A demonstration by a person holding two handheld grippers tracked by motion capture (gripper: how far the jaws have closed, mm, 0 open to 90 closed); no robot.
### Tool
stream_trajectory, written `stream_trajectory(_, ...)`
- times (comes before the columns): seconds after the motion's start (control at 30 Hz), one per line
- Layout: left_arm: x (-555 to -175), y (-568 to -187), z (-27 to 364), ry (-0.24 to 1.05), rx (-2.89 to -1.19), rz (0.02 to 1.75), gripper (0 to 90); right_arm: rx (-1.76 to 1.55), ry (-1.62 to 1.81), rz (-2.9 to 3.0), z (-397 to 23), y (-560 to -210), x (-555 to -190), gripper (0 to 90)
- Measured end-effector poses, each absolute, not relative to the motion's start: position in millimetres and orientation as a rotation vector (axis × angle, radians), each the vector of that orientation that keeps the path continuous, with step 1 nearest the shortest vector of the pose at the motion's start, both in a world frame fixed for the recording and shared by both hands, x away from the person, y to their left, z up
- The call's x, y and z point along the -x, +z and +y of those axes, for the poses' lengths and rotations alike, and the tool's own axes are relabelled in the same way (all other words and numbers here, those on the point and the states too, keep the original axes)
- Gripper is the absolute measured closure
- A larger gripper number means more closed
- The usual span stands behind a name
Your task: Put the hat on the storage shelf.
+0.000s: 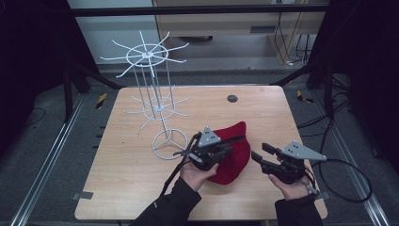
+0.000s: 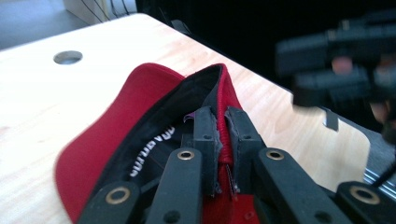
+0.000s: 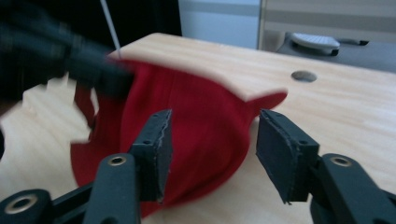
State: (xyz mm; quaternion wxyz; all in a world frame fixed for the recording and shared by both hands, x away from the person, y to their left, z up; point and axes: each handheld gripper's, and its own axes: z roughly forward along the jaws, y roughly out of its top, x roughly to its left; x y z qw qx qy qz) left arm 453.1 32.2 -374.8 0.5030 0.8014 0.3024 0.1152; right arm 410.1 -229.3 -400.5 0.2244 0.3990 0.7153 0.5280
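Note:
A red cap (image 1: 236,157) with a black inner band lies on the wooden table (image 1: 136,188), right of the middle. My left gripper (image 1: 235,141) reaches in from the left and is shut on the cap's rim. In the left gripper view the fingers (image 2: 205,130) pinch the red and black edge of the cap (image 2: 102,140). My right gripper (image 1: 261,151) is just right of the cap, open and apart from it. In the right gripper view its jaws (image 3: 212,140) stand wide, with the cap (image 3: 201,107) lying beyond them.
A white wire display rack (image 1: 157,108) with spoke arms stands on a ring base at the table's left middle. A round cable hole (image 1: 232,98) sits near the far edge. Dark frame posts and cables surround the table.

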Motion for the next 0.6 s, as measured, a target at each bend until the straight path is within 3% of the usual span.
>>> stream_trajectory(0.33,-460.3,-360.6,40.6,0.333,-1.858,0.781,83.7,-1.072,1.501,2.072,-208.0,-425.6,-399.4,34.8)
stream_trajectory(0.6,-460.2,-357.4,41.3,0.363,-1.825,0.785,83.7,-1.116,1.551,2.121,-190.1,-444.6,-401.8,33.7)
